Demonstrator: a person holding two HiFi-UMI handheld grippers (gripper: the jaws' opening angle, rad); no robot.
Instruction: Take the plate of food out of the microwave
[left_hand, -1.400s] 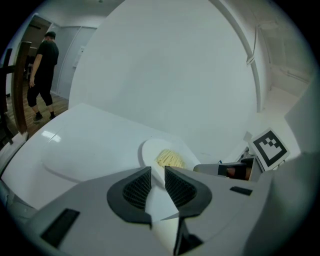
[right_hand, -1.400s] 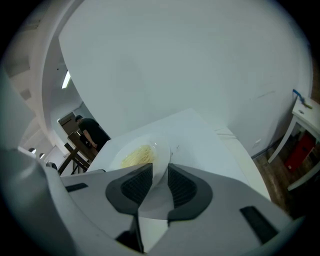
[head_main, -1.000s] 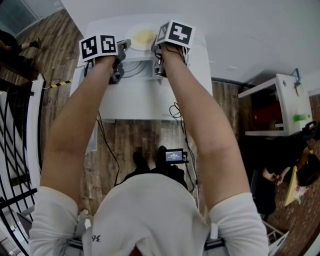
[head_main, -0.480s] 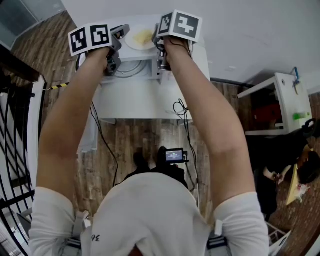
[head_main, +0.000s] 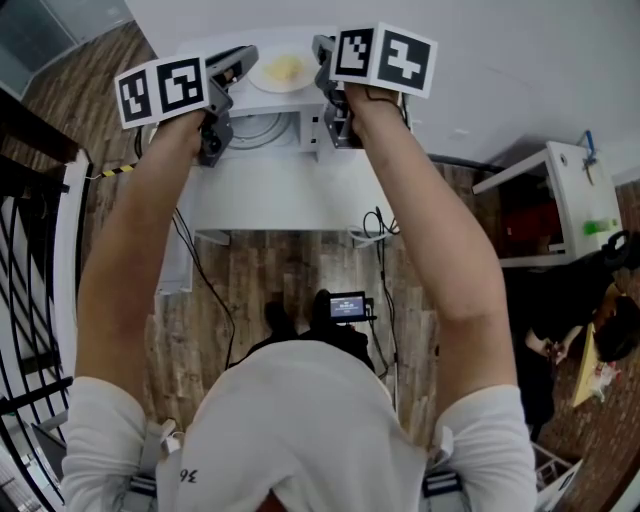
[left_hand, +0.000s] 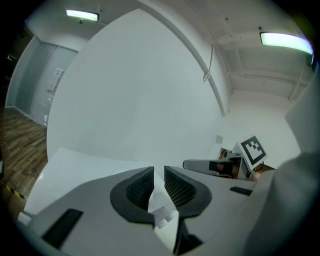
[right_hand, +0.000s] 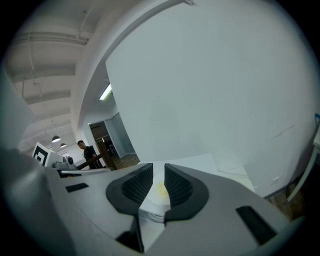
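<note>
Item: plate of food (head_main: 283, 70), clear of the microwave (head_main: 290, 140), held above it btwn your two grippers. Left gripper (left_hand: 159, 175) fingers clamp its left rim, right gripper (right_hand: 159, 172) fingers its right rim. Both hands equally near, so keep them level w/ each other.

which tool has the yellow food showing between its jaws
The right tool: yellow food on the plate shows between its jaws. The left tool shows only white rim.

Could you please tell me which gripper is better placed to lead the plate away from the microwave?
Right, marginally. Both grippers pinch opposite rims of the plate above the microwave, so both must carry it, but the right gripper has more rim between its fingers; the left gripper holds just an edge.
</note>
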